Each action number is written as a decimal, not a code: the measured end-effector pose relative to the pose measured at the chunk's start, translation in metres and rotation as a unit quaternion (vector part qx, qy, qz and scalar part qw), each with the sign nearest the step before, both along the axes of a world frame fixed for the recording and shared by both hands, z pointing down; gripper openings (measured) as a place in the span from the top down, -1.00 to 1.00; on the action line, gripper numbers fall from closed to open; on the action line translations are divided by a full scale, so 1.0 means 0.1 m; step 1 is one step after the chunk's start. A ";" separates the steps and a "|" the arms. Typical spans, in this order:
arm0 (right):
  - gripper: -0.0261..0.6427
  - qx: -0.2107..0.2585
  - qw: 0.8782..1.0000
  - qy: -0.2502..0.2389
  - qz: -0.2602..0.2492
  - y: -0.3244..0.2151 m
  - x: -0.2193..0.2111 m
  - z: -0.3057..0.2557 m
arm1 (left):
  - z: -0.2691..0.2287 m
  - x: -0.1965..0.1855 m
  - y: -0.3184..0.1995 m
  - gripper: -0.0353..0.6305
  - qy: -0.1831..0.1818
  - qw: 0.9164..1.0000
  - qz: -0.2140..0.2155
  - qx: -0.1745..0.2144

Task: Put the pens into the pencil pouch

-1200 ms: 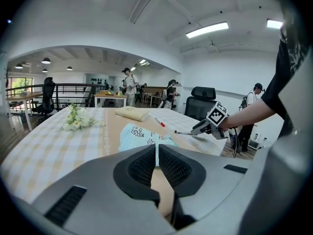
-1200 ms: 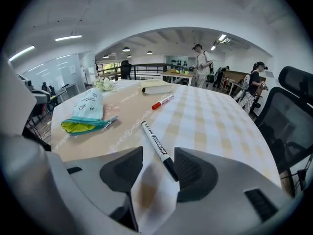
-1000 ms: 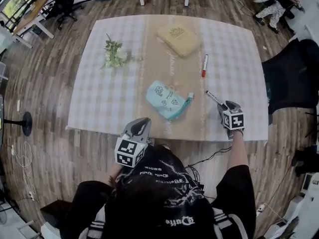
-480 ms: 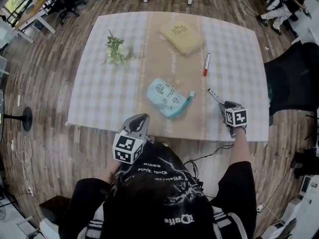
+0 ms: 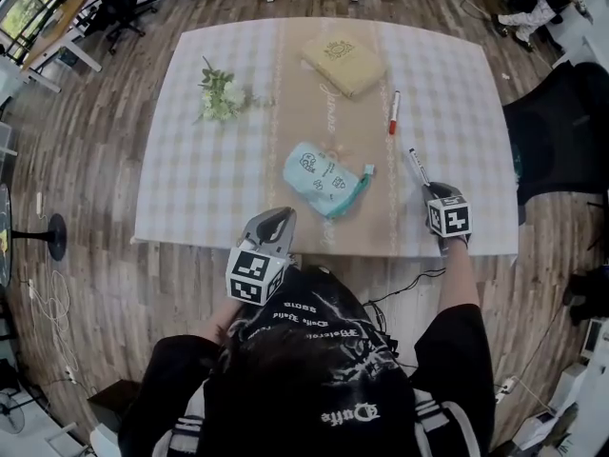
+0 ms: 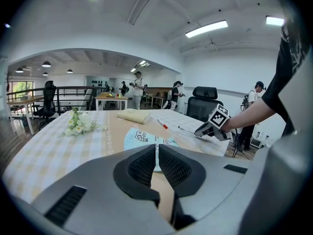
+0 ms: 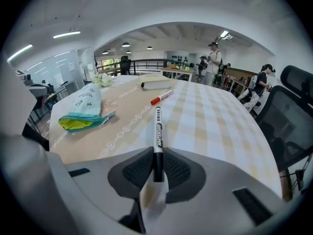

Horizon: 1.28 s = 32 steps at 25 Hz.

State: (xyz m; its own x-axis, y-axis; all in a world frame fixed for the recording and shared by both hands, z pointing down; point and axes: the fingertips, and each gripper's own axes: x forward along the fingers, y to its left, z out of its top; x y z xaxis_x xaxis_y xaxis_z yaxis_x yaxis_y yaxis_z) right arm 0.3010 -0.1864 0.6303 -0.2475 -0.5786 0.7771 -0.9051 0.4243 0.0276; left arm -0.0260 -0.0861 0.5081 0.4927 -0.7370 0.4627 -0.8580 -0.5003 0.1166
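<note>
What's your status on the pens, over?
Right gripper jaws just closed onto black marker. Left gripper shut, empty. Pouch open mid-table; red marker untouched beyond. Nothing between black marker and pouch.

- Wood plank floor (image 5: 76,274) all around the table (image 5: 190,198), which has a checked cloth.
- Black office chair (image 5: 557,131) at the right.
- White ceiling (image 6: 112,28) with long lamps (image 6: 206,28).

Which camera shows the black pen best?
The right gripper view: the black pen fills its middle, label visible, its end between the jaws of the right gripper, which have just been closing onto it. The head view shows it small; the left gripper view, a faint far-off line.
</note>
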 end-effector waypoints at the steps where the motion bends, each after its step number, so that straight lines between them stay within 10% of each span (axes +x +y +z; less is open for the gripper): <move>1: 0.72 0.007 1.000 -0.002 0.006 0.02 0.00 -0.03 | 0.01 0.03 0.00 0.82 -0.001 1.000 0.004 -0.001; 15: 0.72 0.060 0.998 -0.004 0.009 0.70 -0.23 -0.60 | 0.30 0.54 0.01 0.33 -0.020 0.994 0.098 -0.050; 26: 0.71 0.050 0.997 -0.036 0.047 1.33 -0.46 -0.56 | 0.80 0.86 -0.08 0.22 -0.205 0.965 0.152 -0.051; 32: 0.71 0.050 0.990 -0.077 0.103 1.58 -0.52 -0.50 | 1.09 0.86 -0.12 0.30 -0.249 0.954 0.139 -0.089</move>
State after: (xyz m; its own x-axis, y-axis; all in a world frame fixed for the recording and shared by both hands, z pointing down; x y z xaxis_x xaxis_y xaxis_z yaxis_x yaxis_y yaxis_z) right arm 0.2489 -0.0287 0.5808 -0.2272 -0.7018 0.6752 -0.9689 0.2326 -0.0843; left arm 0.0605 -0.0980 0.6176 0.3438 -0.4982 0.7960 -0.6668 -0.7264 -0.1666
